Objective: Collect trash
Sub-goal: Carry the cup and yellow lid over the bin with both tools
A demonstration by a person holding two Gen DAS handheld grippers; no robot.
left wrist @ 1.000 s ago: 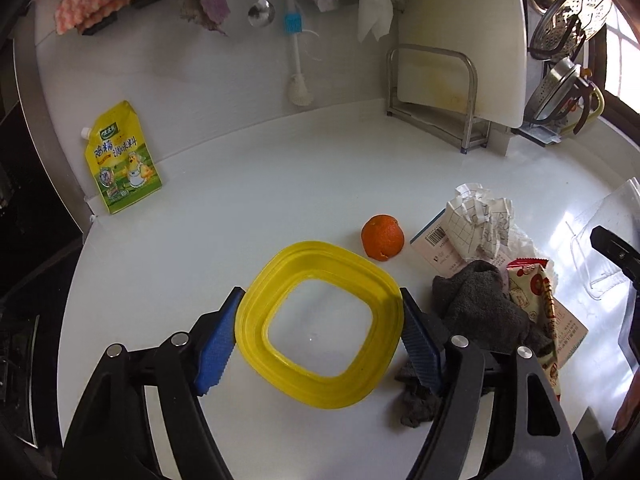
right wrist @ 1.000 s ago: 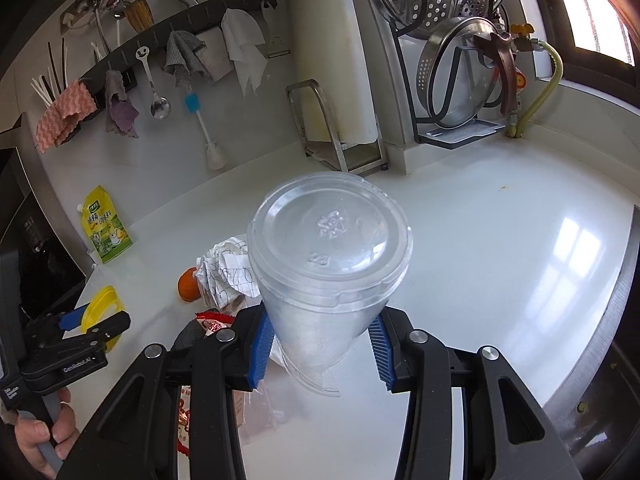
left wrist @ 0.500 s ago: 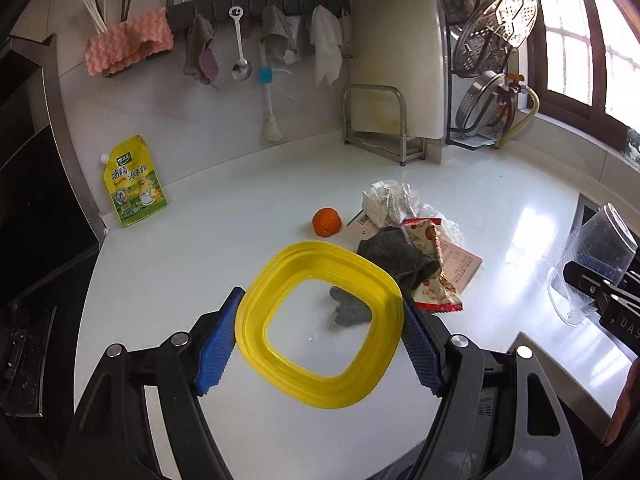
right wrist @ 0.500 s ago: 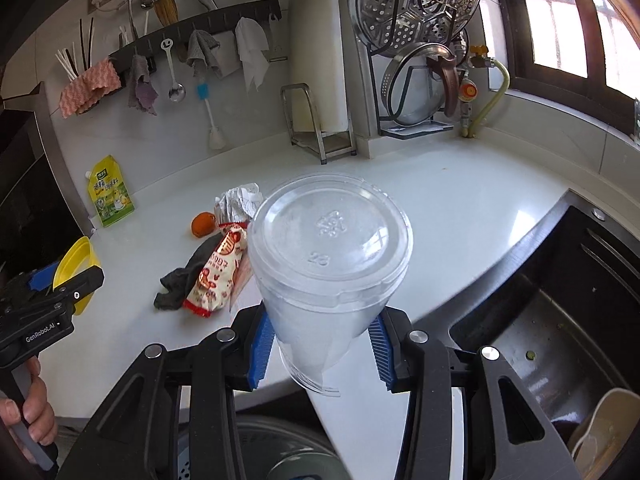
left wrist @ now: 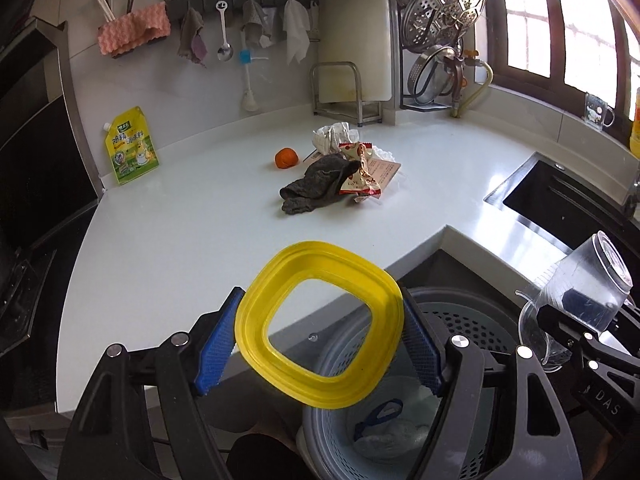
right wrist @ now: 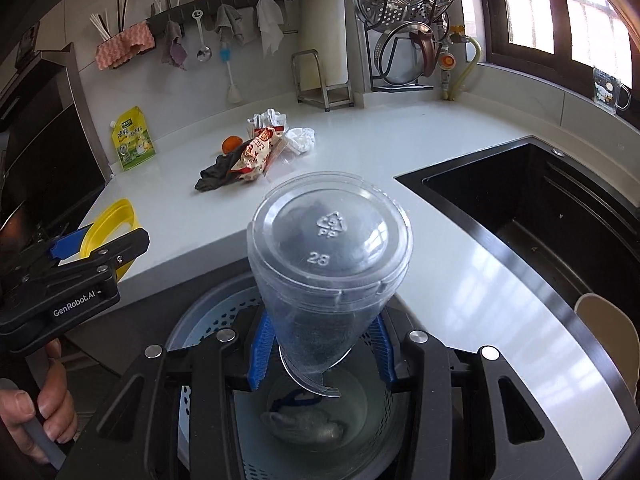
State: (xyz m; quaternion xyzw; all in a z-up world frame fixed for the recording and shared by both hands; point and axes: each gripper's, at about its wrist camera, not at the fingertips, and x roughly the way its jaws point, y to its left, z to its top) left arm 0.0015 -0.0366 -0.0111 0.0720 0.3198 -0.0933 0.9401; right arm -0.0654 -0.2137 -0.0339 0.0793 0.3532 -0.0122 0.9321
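Note:
My left gripper (left wrist: 316,344) is shut on a yellow square lid ring (left wrist: 256,320) and holds it above the rim of a grey perforated bin (left wrist: 472,320) below the counter edge. My right gripper (right wrist: 320,348) is shut on a clear plastic cup (right wrist: 328,256), bottom towards the camera, held over the same bin (right wrist: 212,320). The cup also shows in the left wrist view (left wrist: 580,300). On the white counter (left wrist: 180,220) lie a dark rag (left wrist: 316,184), a red snack wrapper (left wrist: 360,172), crumpled paper (left wrist: 332,136) and an orange (left wrist: 286,158).
A green-yellow pouch (left wrist: 130,144) leans on the back wall. A black sink (right wrist: 540,208) is set in the counter at the right. A rack with a cutting board (left wrist: 352,40) and steamer lids (left wrist: 444,8) stands at the back. The bin holds some trash (right wrist: 304,424).
Both grippers have pulled back from the counter and now hang over the bin, still holding the lid ring and the cup. The trash pile lies farther away.

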